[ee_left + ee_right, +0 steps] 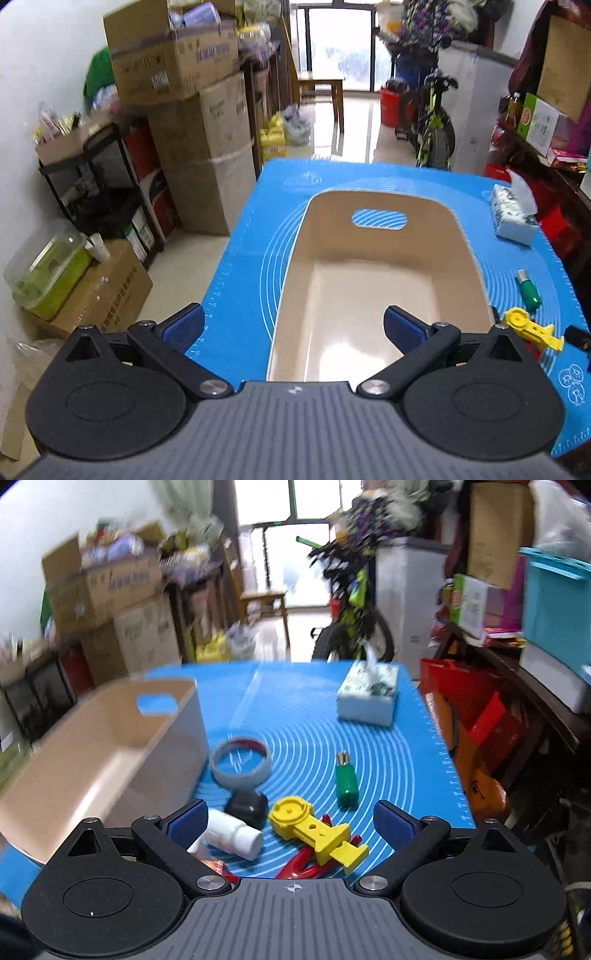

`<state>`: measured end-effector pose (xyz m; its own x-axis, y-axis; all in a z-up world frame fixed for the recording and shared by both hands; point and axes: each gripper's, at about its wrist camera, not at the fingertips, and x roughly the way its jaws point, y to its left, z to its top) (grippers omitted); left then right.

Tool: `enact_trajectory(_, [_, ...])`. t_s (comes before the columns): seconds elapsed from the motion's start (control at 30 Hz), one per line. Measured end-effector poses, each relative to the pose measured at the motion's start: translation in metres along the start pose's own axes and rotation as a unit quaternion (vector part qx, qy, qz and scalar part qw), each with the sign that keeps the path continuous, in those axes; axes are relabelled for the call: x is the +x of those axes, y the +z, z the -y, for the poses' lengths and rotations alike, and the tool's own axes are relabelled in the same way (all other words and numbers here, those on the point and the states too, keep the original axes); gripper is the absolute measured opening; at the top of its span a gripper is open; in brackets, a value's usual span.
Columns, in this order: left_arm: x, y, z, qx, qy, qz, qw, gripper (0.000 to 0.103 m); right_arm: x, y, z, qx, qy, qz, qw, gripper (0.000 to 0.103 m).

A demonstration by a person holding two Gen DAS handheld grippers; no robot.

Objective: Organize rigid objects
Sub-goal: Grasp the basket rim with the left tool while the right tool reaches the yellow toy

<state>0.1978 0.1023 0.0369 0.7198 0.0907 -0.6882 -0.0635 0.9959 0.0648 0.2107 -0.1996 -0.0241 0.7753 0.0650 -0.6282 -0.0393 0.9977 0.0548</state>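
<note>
A beige bin (373,266) with a handle cutout stands empty on the blue mat (258,229); it also shows in the right wrist view (110,753). My left gripper (293,326) is open and empty over the bin's near left rim. My right gripper (291,821) is open and empty above a cluster of objects: a yellow plastic part (314,830), a white bottle (234,834), a black cap (246,806), a red piece (306,864), a green bottle (346,781) and a tape ring (240,762). The yellow part (530,328) and green bottle (528,290) show right of the bin.
A tissue box (369,694) sits at the mat's far right. Stacked cardboard boxes (192,122) and a black shelf (96,177) stand left of the table. A bicycle (432,122) and red bags (476,716) are beyond and to the right.
</note>
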Motion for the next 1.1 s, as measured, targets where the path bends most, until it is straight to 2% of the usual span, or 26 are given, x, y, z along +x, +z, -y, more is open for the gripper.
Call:
enact_trajectory(0.2, [0.044,0.001,-0.005,0.002,0.006,-0.038,0.9992,0.1,0.056,0.008,-0.005,-0.057,-0.012,-0.049,0.997,0.086])
enact_trajectory(0.23, [0.051,-0.001,-0.007,0.0,0.006,-0.046,0.9989,0.097,0.064,0.009,-0.007,-0.069,-0.014,-0.056,0.996,0.086])
enact_trajectory(0.27, [0.056,-0.001,-0.01,-0.002,0.003,-0.054,0.9985,0.087,0.072,0.01,-0.009,-0.083,-0.016,-0.063,0.994,0.084])
enact_trajectory(0.43, [0.078,-0.009,-0.018,-0.008,-0.004,-0.094,0.9956,0.082,0.098,0.012,-0.014,-0.128,-0.014,-0.101,0.987,0.078])
enact_trajectory(0.53, [0.081,-0.013,-0.015,0.005,-0.009,-0.112,0.9936,0.074,0.108,0.011,-0.018,-0.145,-0.008,-0.117,0.982,0.076])
enact_trajectory(0.7, [0.094,-0.017,-0.017,0.003,-0.023,-0.151,0.9883,0.034,0.127,0.012,-0.026,-0.17,-0.016,-0.147,0.974,0.071])
enact_trajectory(0.77, [0.096,-0.019,-0.017,0.002,-0.025,-0.159,0.9869,0.025,0.132,0.011,-0.027,-0.165,-0.016,-0.155,0.974,0.067])
enact_trajectory(0.9, [0.096,-0.021,-0.016,0.004,-0.019,-0.164,0.9863,0.01,0.138,0.01,-0.027,-0.146,-0.015,-0.152,0.978,0.057])
enact_trajectory(0.97, [0.095,-0.022,-0.019,-0.007,-0.023,-0.164,0.9861,0.009,0.138,0.008,-0.029,-0.138,-0.019,-0.147,0.979,0.053])
enact_trajectory(1.1, [0.096,-0.02,-0.018,-0.009,-0.024,-0.164,0.9861,0.008,0.137,0.005,-0.033,-0.133,-0.031,-0.136,0.981,0.053])
